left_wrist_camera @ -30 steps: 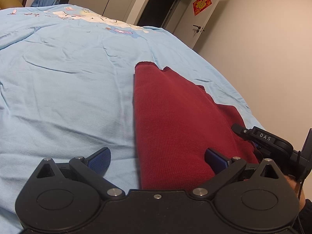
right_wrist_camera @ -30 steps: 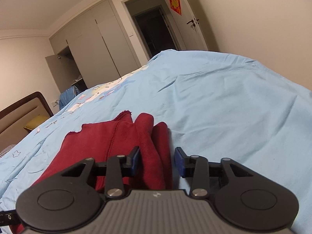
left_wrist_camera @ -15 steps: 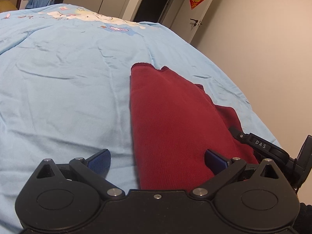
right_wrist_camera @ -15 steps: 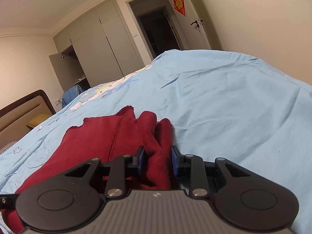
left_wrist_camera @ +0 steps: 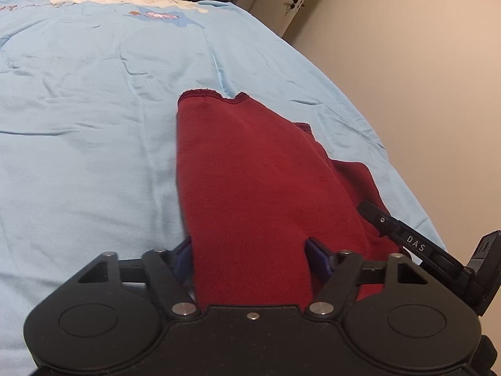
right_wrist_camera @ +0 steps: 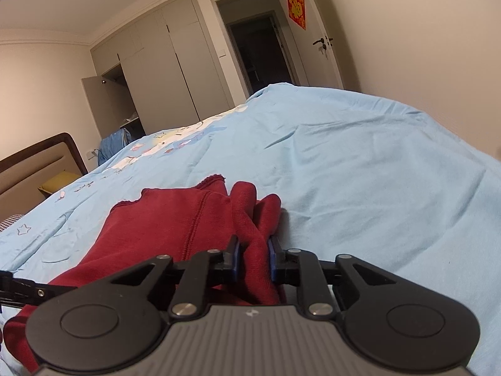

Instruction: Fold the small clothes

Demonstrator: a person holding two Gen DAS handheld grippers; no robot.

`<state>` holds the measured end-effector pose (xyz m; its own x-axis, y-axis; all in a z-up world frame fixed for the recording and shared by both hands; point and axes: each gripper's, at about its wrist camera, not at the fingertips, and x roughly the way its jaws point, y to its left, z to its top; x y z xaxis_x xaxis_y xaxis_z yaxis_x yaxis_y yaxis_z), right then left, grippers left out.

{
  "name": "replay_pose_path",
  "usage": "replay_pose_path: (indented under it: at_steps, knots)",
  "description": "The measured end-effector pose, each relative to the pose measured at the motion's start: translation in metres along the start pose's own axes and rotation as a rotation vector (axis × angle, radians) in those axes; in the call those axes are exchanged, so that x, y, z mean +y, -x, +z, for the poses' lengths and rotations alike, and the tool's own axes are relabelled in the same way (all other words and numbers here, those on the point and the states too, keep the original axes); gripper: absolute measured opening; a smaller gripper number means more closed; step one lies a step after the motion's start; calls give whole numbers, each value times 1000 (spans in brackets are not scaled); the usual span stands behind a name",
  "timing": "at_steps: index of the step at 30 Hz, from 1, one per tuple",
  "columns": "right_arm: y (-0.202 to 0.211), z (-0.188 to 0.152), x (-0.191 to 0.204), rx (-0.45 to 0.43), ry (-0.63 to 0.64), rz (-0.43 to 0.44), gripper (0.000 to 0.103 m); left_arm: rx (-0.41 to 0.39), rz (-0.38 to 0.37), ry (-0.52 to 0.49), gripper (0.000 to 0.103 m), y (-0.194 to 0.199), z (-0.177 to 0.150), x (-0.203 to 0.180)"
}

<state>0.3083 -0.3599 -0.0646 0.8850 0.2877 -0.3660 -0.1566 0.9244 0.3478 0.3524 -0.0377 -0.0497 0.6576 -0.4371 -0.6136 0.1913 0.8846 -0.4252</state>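
On blue bedsheet (left_wrist_camera: 94,125): one red garment (left_wrist_camera: 250,188), apparently gripped by two claws (left_wrist_camera: 250,260) (right_wrist_camera: 253,260).

To your left the blue bed (left_wrist_camera: 78,119) lies bare, so you can pass there. The red cloth (left_wrist_camera: 250,188) fills the middle. On your right, the right gripper (left_wrist_camera: 404,238) and the wall (left_wrist_camera: 422,62) block you.

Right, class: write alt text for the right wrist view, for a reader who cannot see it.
The right gripper pinches a bunched fold of a dark red garment lying on a light blue bedspread. Behind the bed are grey wardrobes, one door open, a dark doorway and a red decoration on the wall.
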Motion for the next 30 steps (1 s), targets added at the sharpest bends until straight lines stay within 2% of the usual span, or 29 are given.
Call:
replay_pose_path:
  at_steps: [1, 3, 6, 11, 15, 19, 25, 30]
  knots:
    - [2, 2, 2, -4, 4, 3, 17, -3, 2, -8, 59, 1, 1, -1]
    - [7, 6, 8, -18, 18, 13, 16, -19, 3, -22, 42, 7, 3, -4]
    - [14, 16, 21, -45, 50, 30, 16, -60, 9, -74, 34, 19, 7, -13]
    - [17, 38, 48, -102, 94, 86, 15, -143, 39, -176, 32, 43, 21, -27]
    - [2, 56, 73, -127, 114, 142, 15, -210, 109, -237, 32, 64, 39, -24]
    - [-27, 72, 100, -130, 108, 210, 15, -256, 185, -246, 32, 81, 57, -8]
    - [-79, 81, 134, -66, 92, 267, 15, -274, 284, -221, 32, 93, 76, 25]
    - [-112, 68, 145, 18, 123, 241, 15, -234, 312, -171, 32, 80, 70, 52]
